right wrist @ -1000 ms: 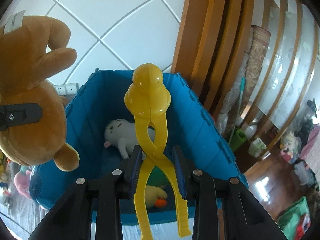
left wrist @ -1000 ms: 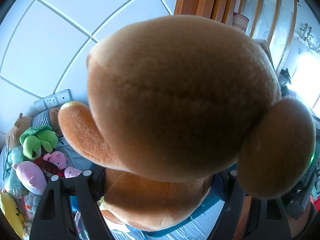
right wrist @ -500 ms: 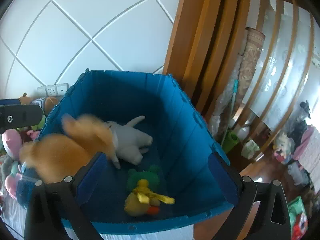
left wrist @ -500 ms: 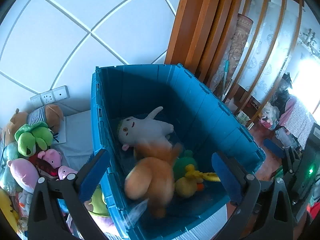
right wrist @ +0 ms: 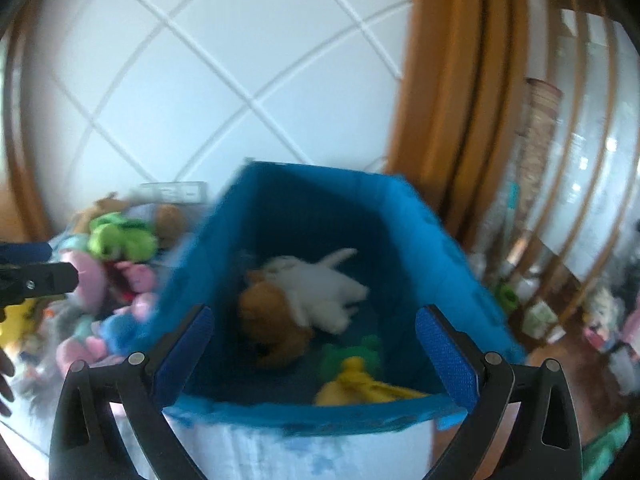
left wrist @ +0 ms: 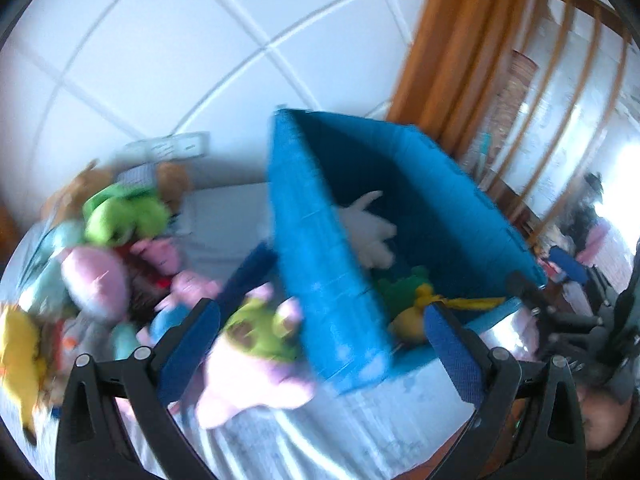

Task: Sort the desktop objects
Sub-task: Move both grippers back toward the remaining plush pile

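Note:
The blue bin (right wrist: 420, 248) stands in front of both grippers. Inside it lie a brown plush bear (right wrist: 272, 320), a white plush (right wrist: 324, 292), a green plush (right wrist: 352, 356) and a yellow duck-shaped clamp toy (right wrist: 360, 390). My right gripper (right wrist: 316, 356) is open and empty above the bin's near rim. My left gripper (left wrist: 320, 348) is also open and empty, at the bin's (left wrist: 320, 260) left wall, with the white plush (left wrist: 368, 232) and yellow toy (left wrist: 416, 316) showing inside. Both views are motion-blurred.
A pile of plush toys lies left of the bin: a green frog (left wrist: 124, 216), a pink one (left wrist: 92, 280), a yellow one (left wrist: 16, 356), a green-and-pink one (left wrist: 256, 332). A tiled wall (left wrist: 200, 60) stands behind, wooden railings (right wrist: 480, 120) to the right.
The left gripper let go of the brown bear and the right let go of the yellow clamp toy; both now lie in the bin. Both grippers have swung left toward the plush pile.

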The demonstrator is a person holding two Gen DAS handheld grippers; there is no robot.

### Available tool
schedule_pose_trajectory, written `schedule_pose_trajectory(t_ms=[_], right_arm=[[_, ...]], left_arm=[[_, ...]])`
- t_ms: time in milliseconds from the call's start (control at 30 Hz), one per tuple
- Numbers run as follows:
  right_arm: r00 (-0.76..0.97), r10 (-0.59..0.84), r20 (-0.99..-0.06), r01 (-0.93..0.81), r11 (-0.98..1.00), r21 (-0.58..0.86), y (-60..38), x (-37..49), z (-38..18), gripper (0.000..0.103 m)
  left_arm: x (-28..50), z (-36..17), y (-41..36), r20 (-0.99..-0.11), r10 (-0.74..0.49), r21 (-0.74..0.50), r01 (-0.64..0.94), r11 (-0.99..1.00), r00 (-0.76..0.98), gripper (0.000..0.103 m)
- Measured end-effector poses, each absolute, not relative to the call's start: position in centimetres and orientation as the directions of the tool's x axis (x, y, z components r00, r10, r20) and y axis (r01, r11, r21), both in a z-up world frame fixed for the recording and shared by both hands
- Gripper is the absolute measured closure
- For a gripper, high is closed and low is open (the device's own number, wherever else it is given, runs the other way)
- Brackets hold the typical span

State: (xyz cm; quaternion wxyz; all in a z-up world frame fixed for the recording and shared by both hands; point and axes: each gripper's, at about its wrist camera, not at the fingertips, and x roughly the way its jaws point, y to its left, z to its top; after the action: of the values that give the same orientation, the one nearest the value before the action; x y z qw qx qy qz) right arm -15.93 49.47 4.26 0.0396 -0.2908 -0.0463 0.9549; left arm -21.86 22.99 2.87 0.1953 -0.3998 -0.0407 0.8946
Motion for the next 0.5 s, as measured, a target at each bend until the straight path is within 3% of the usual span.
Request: schedule_pose_trajectory(t_ms=[300, 500], right_arm=[[-0.835, -0.108, -0.539, 0.183, -0.979, -0.087, 38.6, -14.7, 3.9, 0.001], [-0.8, -0.139, -0.584, 0.227, -0.97, -0.081, 31.0, -15.1, 2.0, 0.001]], left_arm=[[-15.0, 0.5, 9.4, -0.76, 0.207, -0.232, -0.04, -0.972, -0.616, 0.0], [-13.7, -2.3, 0.5, -0.796, 0.134, -0.21, 0.061, -0.976, -0.59, 0.0]])
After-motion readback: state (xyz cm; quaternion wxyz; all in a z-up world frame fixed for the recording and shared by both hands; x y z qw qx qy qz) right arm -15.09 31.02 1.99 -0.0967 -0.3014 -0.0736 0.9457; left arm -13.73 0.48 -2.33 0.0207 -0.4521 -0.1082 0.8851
